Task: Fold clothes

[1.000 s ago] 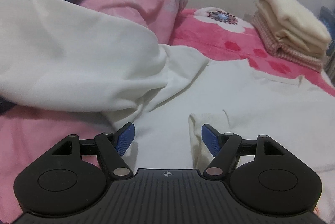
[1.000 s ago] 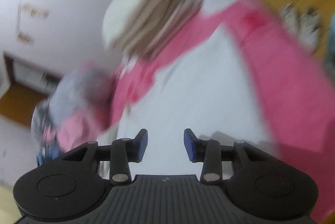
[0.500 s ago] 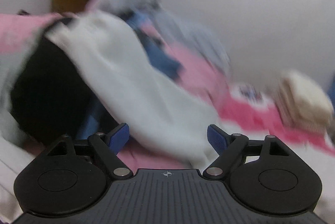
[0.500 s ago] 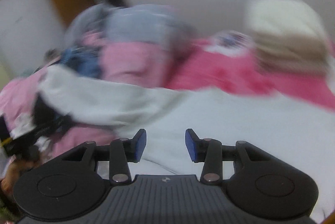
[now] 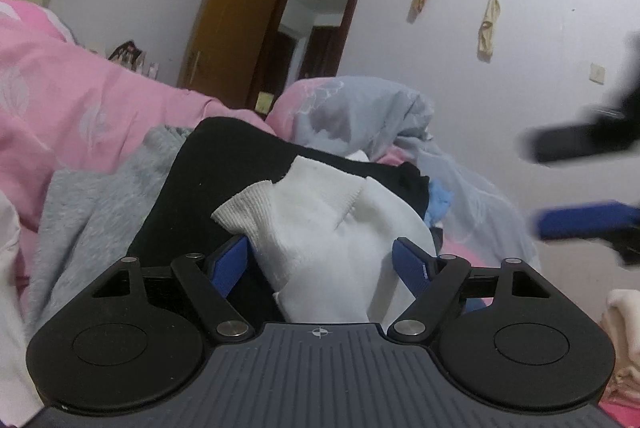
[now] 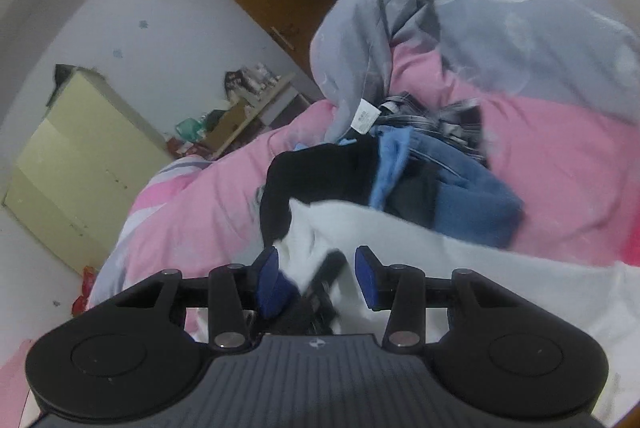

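Left wrist view: the left gripper (image 5: 322,260) has its jaws wide and closing, with a white ribbed garment cuff (image 5: 308,224) bunched up between them. The cloth leans against the left pad, while the right pad stands clear of it, so nothing is clamped. The white garment rests on a black garment (image 5: 224,167), which lies beside a grey fleece (image 5: 92,203) in a heap on the pink quilt (image 5: 72,95). A grey-and-pink duvet (image 5: 360,107) is piled behind. At the right edge of the view, the blurred fingers of the right gripper (image 5: 580,183) reach in, apart from the cloth.

Right wrist view: the right gripper (image 6: 316,276) is about half open. White cloth (image 6: 460,248) and the blurred, dark left gripper (image 6: 320,292) sit in the gap; whether the pads touch the cloth I cannot tell. Beyond the fingertips lie the black garment (image 6: 316,175), a blue denim piece (image 6: 468,195) and a plaid piece (image 6: 436,119) on the bed's pink quilt (image 6: 200,211).
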A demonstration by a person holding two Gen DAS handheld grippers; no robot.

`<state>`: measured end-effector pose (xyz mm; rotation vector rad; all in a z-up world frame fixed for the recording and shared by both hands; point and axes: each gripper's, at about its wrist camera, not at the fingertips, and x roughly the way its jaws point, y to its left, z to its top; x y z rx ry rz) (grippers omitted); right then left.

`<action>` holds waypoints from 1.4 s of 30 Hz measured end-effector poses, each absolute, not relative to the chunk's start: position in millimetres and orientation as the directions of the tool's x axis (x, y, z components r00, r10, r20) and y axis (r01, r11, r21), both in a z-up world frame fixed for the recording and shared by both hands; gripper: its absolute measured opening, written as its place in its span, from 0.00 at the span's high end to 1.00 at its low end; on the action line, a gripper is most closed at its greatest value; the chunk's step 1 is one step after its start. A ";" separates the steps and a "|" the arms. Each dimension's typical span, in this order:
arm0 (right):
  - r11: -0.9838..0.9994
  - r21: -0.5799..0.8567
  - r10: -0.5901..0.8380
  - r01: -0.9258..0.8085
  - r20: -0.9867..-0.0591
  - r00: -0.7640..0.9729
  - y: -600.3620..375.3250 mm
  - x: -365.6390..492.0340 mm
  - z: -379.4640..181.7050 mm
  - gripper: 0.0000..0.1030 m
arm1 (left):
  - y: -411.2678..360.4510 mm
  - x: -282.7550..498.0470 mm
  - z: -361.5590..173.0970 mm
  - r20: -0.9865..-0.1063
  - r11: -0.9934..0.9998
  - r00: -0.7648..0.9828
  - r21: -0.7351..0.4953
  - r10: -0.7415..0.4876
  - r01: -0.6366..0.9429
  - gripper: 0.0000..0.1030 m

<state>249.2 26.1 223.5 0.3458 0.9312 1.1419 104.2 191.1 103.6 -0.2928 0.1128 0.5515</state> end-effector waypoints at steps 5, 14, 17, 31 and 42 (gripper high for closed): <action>0.433 0.715 0.878 -0.549 -0.473 0.076 61.0 264.1 199.5 0.56 | 194.3 96.0 98.7 -0.149 0.808 0.854 -0.277 0.499 -0.521 0.47; 0.364 0.783 0.916 -0.505 -0.399 0.042 46.8 264.5 187.6 0.56 | 165.9 79.3 117.5 -0.017 0.870 0.896 -0.230 0.444 -0.435 0.85; 0.323 0.807 0.937 -0.494 -0.346 0.046 3.1 259.9 190.7 0.56 | 127.6 69.7 126.0 0.035 0.929 0.939 -0.164 0.342 -0.332 0.85; 0.247 0.966 0.907 -0.075 -0.203 0.370 -321.3 224.1 56.7 0.51 | -98.6 96.2 58.8 -0.259 0.969 0.940 0.046 -0.223 0.243 0.84; 0.255 0.933 0.798 0.254 -0.352 0.489 -444.3 188.8 -87.5 0.52 | -132.6 90.0 -26.1 -0.635 0.897 0.690 -0.010 -0.347 0.442 0.51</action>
